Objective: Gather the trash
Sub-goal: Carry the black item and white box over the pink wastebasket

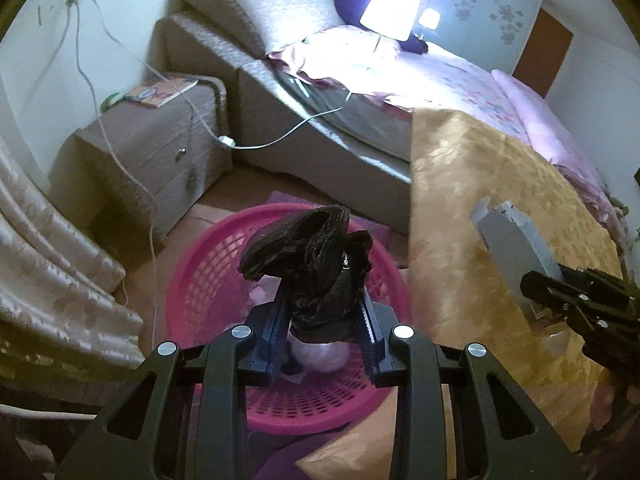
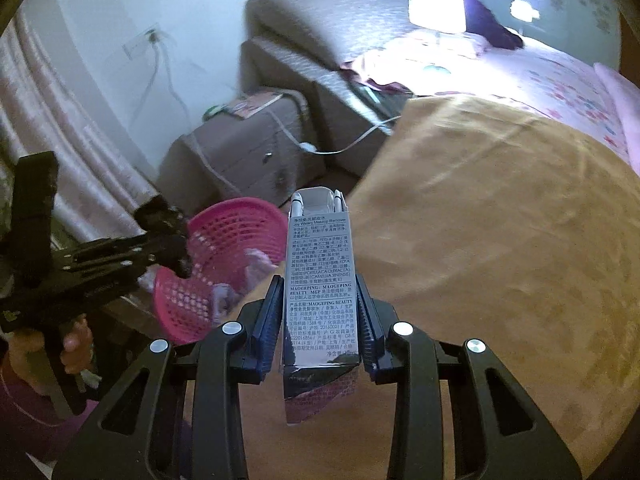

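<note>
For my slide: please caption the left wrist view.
Left gripper holds a black bag above the pink basket.

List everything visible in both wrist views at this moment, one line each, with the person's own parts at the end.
basket: one, pink, on the floor beside the bed, some scraps inside
bag: one, black, crumpled, held above the basket
carton: one, grey printed, top open, held over the blanket
blanket: one, golden, draped over the bed's near end
bed: one, pink floral sheets
lamp: one, lit, on the bed
nightstand: one, brown, beside the bed
book: one, on the nightstand
cable: white, from wall to bed
curtain: pale, far left
left gripper: fingers shut on the bag
right gripper: fingers shut on the carton
hand: one, on the left gripper's handle
</note>
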A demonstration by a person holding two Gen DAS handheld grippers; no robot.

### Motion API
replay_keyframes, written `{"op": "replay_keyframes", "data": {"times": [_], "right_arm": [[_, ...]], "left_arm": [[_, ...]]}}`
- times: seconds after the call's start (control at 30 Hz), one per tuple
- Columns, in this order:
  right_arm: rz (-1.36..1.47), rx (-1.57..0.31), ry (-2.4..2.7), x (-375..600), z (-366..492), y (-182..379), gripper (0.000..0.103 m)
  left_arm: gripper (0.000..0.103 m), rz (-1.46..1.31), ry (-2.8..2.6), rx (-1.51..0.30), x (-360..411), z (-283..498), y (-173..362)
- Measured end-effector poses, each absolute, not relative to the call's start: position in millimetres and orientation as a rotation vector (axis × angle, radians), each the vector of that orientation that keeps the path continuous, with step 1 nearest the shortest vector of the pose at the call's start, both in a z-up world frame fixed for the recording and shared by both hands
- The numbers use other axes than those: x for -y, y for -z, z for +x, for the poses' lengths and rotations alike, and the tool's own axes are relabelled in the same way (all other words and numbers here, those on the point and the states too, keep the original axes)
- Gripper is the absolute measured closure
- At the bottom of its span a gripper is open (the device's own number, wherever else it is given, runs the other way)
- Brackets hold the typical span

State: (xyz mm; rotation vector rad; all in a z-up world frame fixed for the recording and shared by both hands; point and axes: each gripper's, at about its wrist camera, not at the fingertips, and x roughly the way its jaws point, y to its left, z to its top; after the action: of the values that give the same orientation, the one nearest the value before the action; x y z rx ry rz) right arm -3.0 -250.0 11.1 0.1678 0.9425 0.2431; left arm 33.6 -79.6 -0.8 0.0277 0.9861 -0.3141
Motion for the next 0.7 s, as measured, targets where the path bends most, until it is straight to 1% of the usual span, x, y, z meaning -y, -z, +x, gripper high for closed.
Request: {"op": "replay_keyframes", "data": {"times": [0.4,0.7], "right_arm": [[0.154,-0.983,-0.337,203.4,22.1,-3.1,0.07],[0.158,-1.05,-0.348,180.2,45.3,14.6,0.07]], "left_arm": [[0.074,0.004,0.25,-1.028,50.4,40.9,21.6],[0.074,-0.015,0.205,-1.072,37.0,51.8,36.2]]}}
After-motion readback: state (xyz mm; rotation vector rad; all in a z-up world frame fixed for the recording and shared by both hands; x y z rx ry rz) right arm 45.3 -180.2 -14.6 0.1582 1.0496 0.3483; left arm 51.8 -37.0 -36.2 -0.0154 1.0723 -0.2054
